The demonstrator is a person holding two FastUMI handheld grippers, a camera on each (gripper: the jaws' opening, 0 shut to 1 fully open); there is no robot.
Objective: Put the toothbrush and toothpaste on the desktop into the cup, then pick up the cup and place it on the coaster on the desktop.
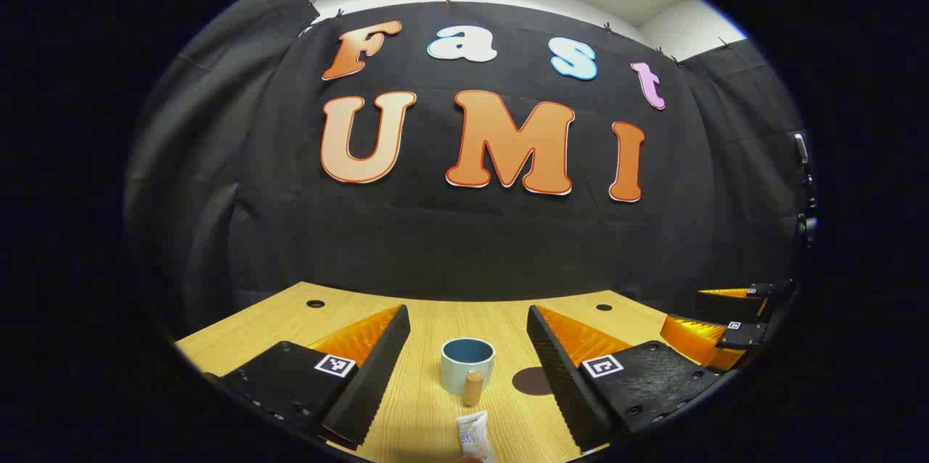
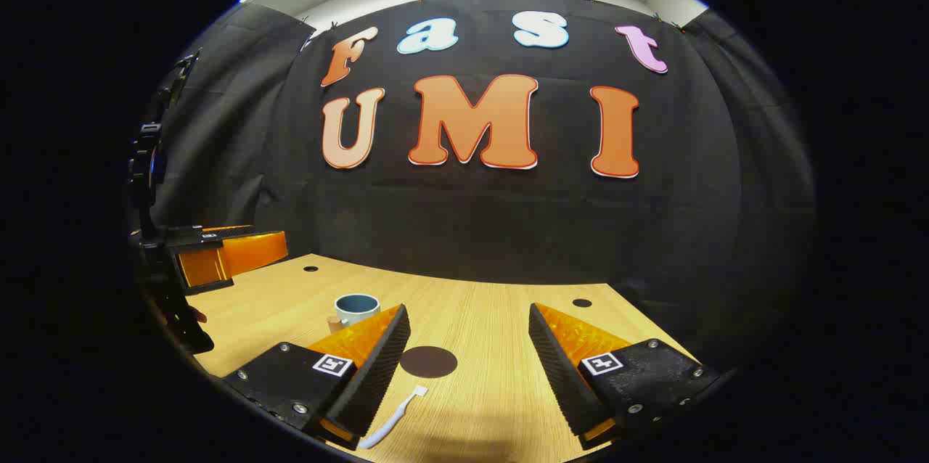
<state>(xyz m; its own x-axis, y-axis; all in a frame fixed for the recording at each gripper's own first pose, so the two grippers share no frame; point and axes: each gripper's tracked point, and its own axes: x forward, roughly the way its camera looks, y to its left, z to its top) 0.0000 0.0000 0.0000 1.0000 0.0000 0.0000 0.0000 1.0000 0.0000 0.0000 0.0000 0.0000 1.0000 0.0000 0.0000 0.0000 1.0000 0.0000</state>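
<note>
A pale blue cup [image 1: 467, 365] with a wooden handle stands upright on the wooden desk, straight ahead between my left gripper's [image 1: 468, 321] open fingers. A white toothpaste tube [image 1: 476, 436] lies flat just in front of the cup, near the bottom of the left gripper view. The round dark coaster [image 1: 533, 381] lies right of the cup. In the right gripper view, my right gripper [image 2: 468, 321] stands open above the desk, with the coaster [image 2: 429, 361] ahead between its fingers. A white toothbrush [image 2: 392, 417] lies beside its left finger. The cup [image 2: 356, 309] sits further left.
The wooden desk [image 2: 501, 347] has small round holes near its far edge. Black cloth walls close in behind and at both sides. The right gripper [image 1: 726, 329] shows at the right edge of the left gripper view; the left gripper [image 2: 218, 256] shows at the left of the right gripper view.
</note>
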